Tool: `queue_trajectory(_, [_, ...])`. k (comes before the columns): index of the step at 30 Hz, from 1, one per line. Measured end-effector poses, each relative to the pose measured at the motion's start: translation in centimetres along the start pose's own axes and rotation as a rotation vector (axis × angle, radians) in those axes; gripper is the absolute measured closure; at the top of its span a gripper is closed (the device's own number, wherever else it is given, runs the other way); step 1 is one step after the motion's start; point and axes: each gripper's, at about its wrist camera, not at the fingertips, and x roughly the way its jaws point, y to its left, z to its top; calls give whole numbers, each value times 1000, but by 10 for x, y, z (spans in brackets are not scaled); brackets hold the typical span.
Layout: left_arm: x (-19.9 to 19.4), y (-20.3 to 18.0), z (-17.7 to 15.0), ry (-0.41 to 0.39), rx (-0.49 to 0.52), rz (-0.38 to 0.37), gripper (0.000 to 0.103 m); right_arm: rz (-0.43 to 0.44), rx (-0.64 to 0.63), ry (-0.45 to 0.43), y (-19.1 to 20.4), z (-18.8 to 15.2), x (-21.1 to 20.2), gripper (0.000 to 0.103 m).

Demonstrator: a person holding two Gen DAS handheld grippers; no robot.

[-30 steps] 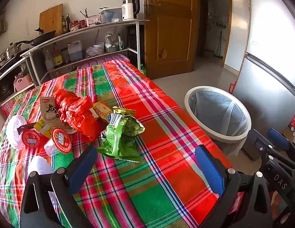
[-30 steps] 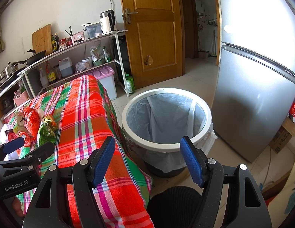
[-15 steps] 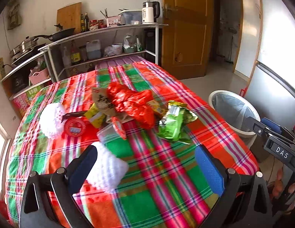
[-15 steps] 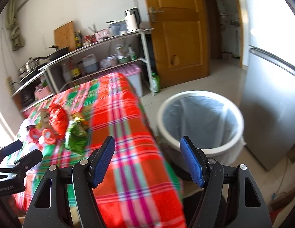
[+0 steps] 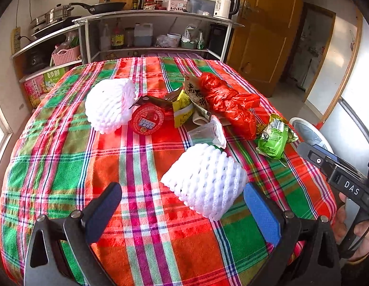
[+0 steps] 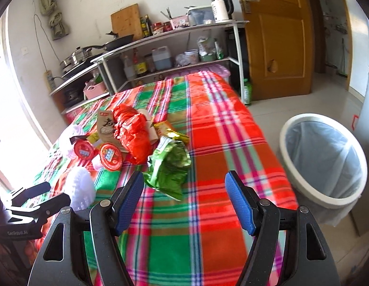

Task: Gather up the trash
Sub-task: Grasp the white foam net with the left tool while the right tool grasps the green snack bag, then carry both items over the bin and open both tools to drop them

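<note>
Trash lies in a heap on the plaid tablecloth (image 5: pixel 65 166): a near white foam fruit net (image 5: pixel 206 181), a far foam net (image 5: pixel 108 104), a red round lid (image 5: pixel 147 119), a clear plastic cup (image 5: pixel 206 133), a red plastic bag (image 5: pixel 229 104) and a green snack bag (image 5: pixel 273 138). My left gripper (image 5: pixel 182 207) is open, with the near foam net just ahead between its fingers. My right gripper (image 6: pixel 184 197) is open and empty just short of the green snack bag (image 6: pixel 170 166). A white bin (image 6: pixel 325 162) with a liner stands on the floor to the right.
Metal shelves (image 5: pixel 158 14) with pans, bottles and a kettle stand behind the table. A wooden door (image 6: pixel 275 31) is at the back right. A fridge (image 5: pixel 356 119) stands beyond the bin. The table's right edge (image 6: pixel 275 157) drops to the floor beside the bin.
Both grippers have swung left, away from the bin and toward the trash heap. The left gripper has come up to the near foam net. Both stay open.
</note>
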Motion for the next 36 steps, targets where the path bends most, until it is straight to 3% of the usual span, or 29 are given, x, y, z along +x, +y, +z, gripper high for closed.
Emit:
queue_trajectory(11, [31,-6,7,48,20,-50,0,9,2,34,16,14,31,32])
queue_trajectory(14, [38,-5,6,75,8,-59,5,5,2,55,17,18,40,40])
queue_trajectory(21, [39,-4,9,62,1,-46,28,1,-11,82,22,14,53,57])
queue_trajectory(32, [42,-5,8,85,2,-49,30,-1,-14,62,21,7,48,63])
queue_trajectory(34, [41,-4,8,83,0,-47,34,-2,-9,58,20,6,47,64])
queue_trajectory(36, [40,-3,8,82,-3,-52,48,-7,-6,47,20,6,44,64])
